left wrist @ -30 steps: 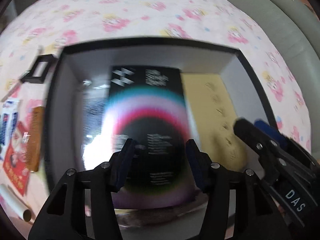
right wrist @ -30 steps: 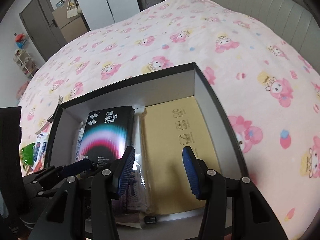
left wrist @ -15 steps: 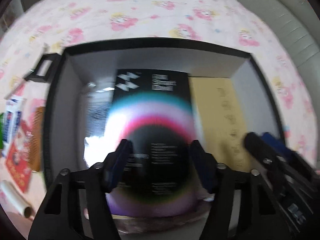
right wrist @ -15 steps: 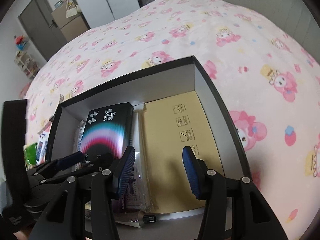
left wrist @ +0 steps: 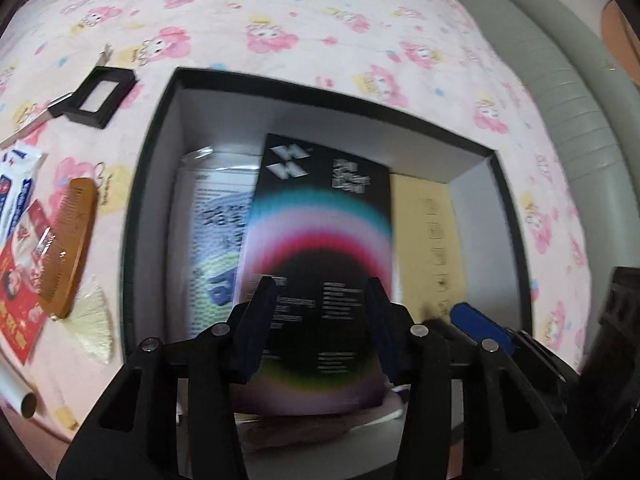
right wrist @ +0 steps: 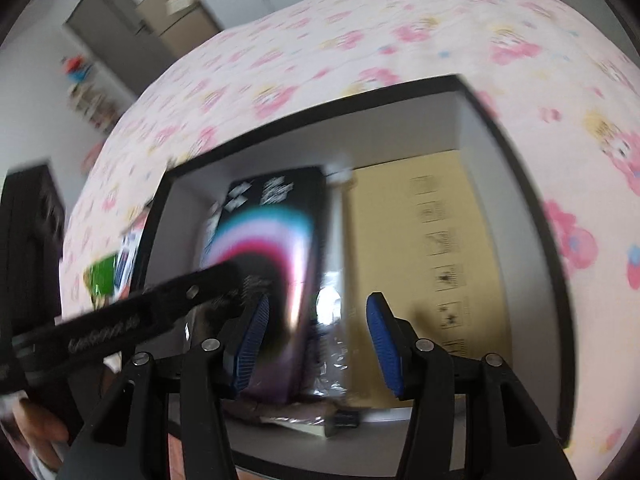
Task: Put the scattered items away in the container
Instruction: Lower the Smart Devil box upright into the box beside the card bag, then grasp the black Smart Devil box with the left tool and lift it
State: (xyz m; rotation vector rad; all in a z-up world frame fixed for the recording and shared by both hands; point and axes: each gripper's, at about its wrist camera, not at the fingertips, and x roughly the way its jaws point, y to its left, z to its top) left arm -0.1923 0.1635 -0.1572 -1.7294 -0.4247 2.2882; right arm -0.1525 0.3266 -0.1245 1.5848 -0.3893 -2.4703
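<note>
The container, a black box with white inner walls, lies on a pink patterned bedspread. Inside it are a black box with a rainbow arc, a flat tan box to its right, and a clear printed packet to its left. My left gripper hovers over the rainbow box with its jaws closing; the pads touch nothing. The right gripper hangs open above the seam between the two boxes, nothing between its fingers.
Left of the container lie a brown comb with a tassel, a red packet, a blue-and-white pack, a small black frame and a white roll. A grey padded headboard runs along the right.
The left gripper's jaws have narrowed and its view has rolled, so the container now sits skewed. The right gripper has come closer to the container; the left finger now crosses the rainbow box there.
</note>
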